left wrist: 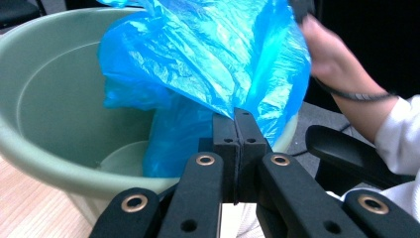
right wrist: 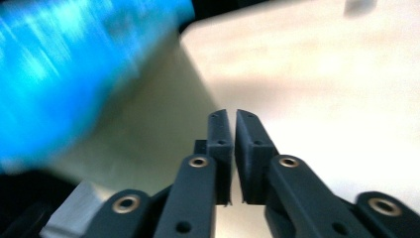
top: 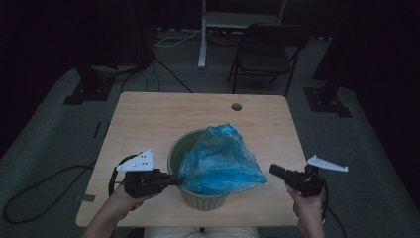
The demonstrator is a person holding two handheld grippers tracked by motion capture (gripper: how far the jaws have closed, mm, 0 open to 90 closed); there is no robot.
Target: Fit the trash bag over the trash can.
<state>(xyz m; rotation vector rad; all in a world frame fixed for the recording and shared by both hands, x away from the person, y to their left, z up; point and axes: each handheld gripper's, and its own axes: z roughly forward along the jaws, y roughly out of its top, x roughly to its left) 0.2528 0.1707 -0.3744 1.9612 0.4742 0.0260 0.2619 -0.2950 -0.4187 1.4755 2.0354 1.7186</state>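
A green plastic bucket (top: 181, 148) stands near the table's front edge. A crumpled blue plastic bag (top: 220, 161) billows out of it and hangs over its right and front rim. My left gripper (top: 179, 181) is at the bucket's left front, shut on the bag's edge; the left gripper view shows the blue bag (left wrist: 208, 64) pinched between the closed jaws (left wrist: 235, 116) above the bucket (left wrist: 44, 114). My right gripper (top: 274, 170) hovers just right of the bag, apart from it, jaws nearly together with nothing between them (right wrist: 233, 116). The right gripper view is blurred; the bag (right wrist: 59, 69) is at its upper left.
The light wooden table (top: 148, 114) has a round cable hole (top: 236, 106) at the back. A folding chair (top: 267, 49) and a white desk leg (top: 202, 34) stand behind it. Cables run over the grey floor at the left.
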